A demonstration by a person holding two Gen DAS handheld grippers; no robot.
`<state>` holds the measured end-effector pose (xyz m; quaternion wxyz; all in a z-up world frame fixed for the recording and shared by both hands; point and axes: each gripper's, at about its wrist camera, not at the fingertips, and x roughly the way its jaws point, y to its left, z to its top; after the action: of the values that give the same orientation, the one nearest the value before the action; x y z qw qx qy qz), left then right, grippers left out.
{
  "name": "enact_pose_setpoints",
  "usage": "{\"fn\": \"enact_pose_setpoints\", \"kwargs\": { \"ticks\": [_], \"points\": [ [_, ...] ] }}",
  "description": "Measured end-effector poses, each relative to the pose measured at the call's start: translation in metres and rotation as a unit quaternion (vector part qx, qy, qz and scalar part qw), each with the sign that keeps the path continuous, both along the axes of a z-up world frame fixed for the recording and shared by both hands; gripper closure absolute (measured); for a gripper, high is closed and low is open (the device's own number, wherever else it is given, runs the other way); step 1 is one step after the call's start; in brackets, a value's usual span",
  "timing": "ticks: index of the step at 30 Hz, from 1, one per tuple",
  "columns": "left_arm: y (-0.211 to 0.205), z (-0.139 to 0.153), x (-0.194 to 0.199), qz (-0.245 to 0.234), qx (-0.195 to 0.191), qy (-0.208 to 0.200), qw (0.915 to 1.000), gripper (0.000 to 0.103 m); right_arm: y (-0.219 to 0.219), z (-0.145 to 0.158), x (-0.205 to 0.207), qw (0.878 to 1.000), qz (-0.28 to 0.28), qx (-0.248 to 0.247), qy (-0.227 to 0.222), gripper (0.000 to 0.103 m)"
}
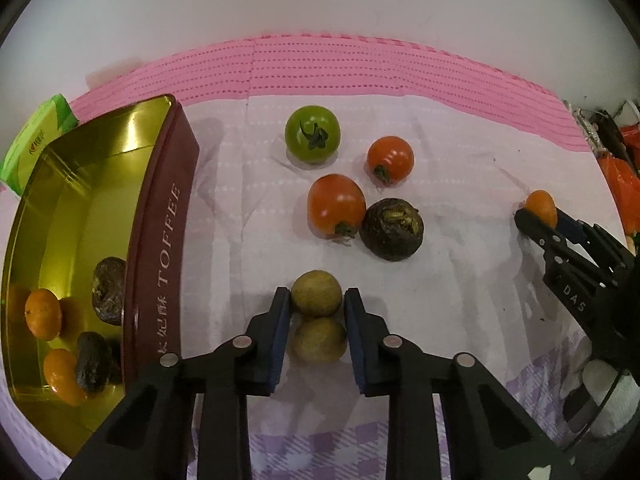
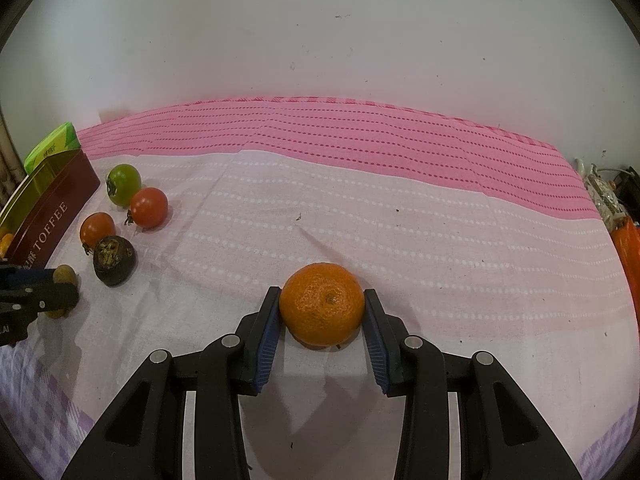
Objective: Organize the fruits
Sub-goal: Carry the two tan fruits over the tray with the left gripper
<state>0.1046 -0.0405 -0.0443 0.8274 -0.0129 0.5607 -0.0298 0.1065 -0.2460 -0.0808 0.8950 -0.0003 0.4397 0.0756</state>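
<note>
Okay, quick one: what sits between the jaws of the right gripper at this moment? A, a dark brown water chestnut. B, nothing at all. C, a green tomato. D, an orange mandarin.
D: in the right wrist view the orange mandarin sits between the jaws of the right gripper, both pads touching its sides, while the green tomato lies far off by the toffee tin.

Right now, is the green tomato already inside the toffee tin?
No, the green tomato lies on the cloth, outside the toffee tin.
</note>
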Motion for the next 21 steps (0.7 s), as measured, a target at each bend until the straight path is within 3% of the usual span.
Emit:
{"fn": "enact_pose_setpoints", "kwargs": {
  "ticks": [13, 21],
  "points": [
    [0.006, 0.005, -0.009, 0.002, -0.005, -0.005, 1.0, 0.081, 0.0, 0.0, 0.001, 1.0, 0.0, 0.0, 0.0, 0.062],
    [0.012, 0.025, -0.019, 0.0, -0.016, -0.022, 0.9996, 0.081, 0.0, 0.0, 0.001, 1.0, 0.0, 0.0, 0.0, 0.062]
  ]
}}
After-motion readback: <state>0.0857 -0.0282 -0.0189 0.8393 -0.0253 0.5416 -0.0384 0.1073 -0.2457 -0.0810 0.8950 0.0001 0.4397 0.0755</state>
